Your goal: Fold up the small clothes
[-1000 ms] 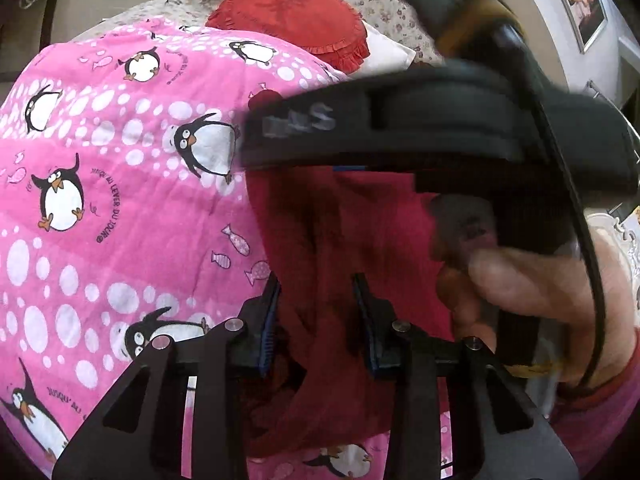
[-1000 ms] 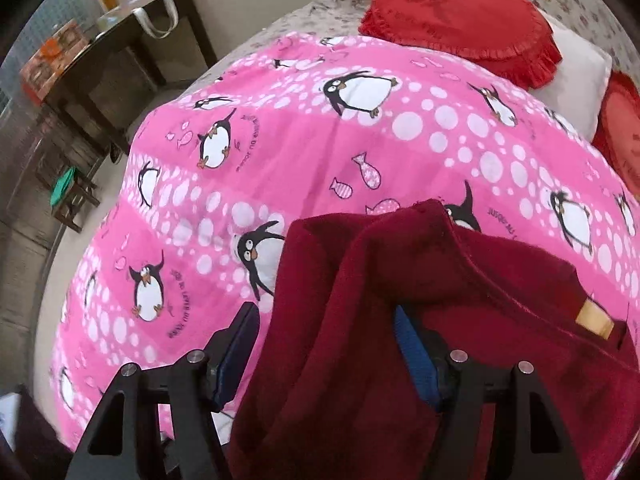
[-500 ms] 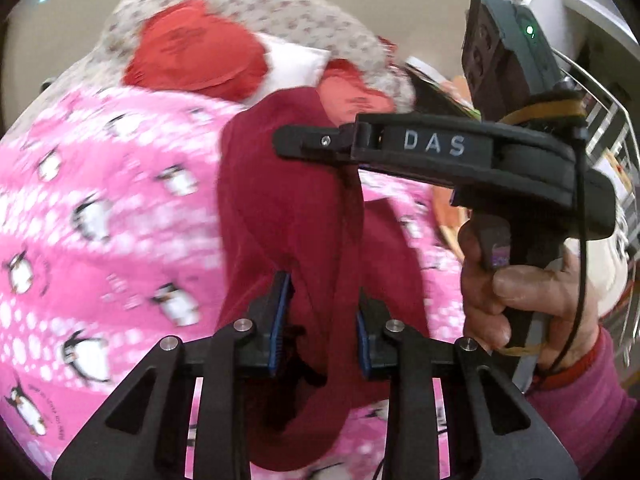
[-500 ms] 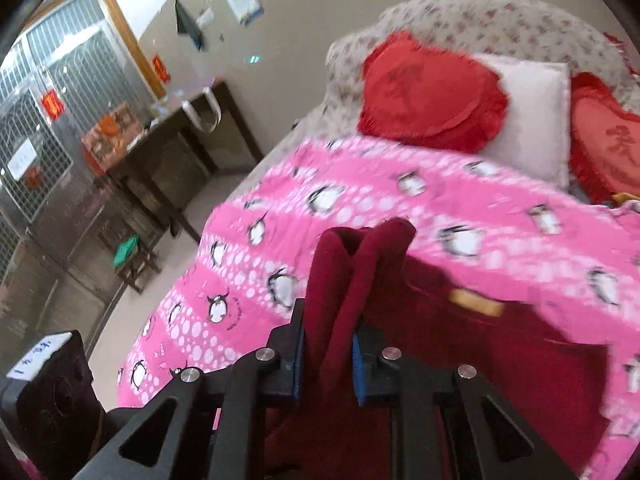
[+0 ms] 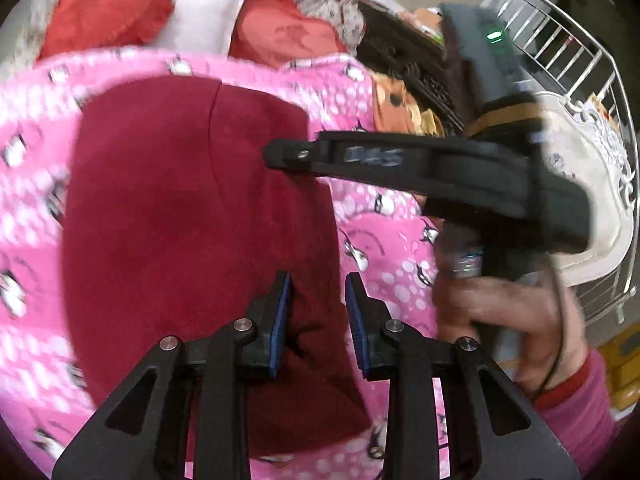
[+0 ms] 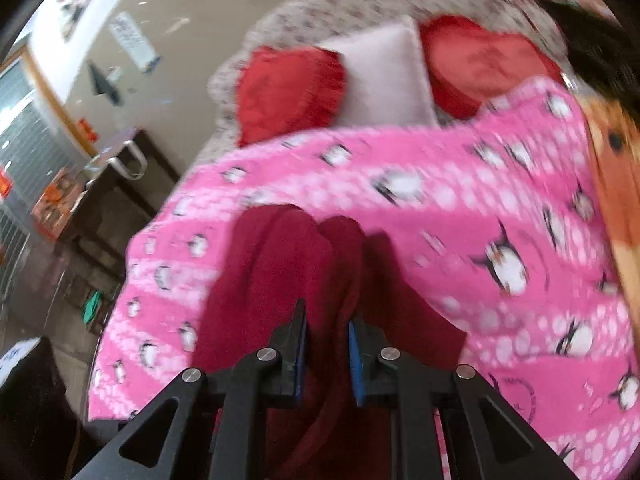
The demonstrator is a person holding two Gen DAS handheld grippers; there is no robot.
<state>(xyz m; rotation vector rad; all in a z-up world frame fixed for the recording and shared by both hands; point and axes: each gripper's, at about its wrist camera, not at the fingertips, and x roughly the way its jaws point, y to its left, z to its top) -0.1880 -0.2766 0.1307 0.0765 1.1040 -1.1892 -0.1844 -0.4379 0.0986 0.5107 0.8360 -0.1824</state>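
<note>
Beige wall (image 6: 192,4) across top of right-wrist view, w/ paper notice (image 6: 134,40) upper left. Dark side table (image 6: 116,184) at left edge, boxes on it; grey floor (image 6: 36,280) below. Bed fills centre: pink penguin blanket (image 6: 460,200), two red heart cushions (image 6: 288,92), pale pillow (image 6: 384,76) btwn them, floral headboard cover (image 6: 320,4) behind. White metal railing (image 5: 560,52) upper right of left-wrist view.

Garment (image 5: 192,216) spread on the blanket (image 5: 384,248) over the bed, pillows (image 6: 384,76) lined up at the far end, side table (image 6: 116,184) off left, right tongs (image 5: 288,156) reaching in from the right.
</note>
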